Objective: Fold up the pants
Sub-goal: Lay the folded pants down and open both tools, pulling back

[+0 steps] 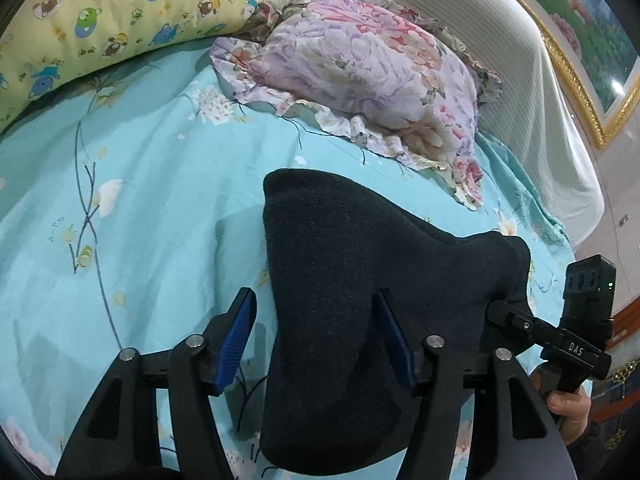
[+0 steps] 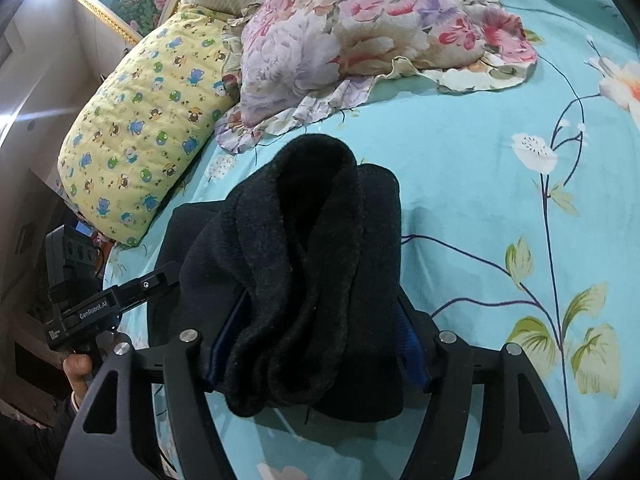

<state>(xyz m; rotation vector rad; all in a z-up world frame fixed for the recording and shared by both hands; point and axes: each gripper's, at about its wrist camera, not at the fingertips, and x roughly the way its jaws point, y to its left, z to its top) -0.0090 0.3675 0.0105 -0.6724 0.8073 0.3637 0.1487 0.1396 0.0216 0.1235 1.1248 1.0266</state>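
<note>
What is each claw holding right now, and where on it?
Right claw pinches a bunched fold of the dark pants. Left claw is open, holding nothing, straddling the pants' edge.

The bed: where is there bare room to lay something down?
Bare blue sheet lies left of the dark pants, below the yellow pillow. In the right view, more lies right of them. The flowered pillow crowds the head.

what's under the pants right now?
The dark pants lie on the turquoise floral bedsheet, which shows all around them. What lies directly beneath the fabric is covered. The floral pillow sits beyond them, not underneath.
</note>
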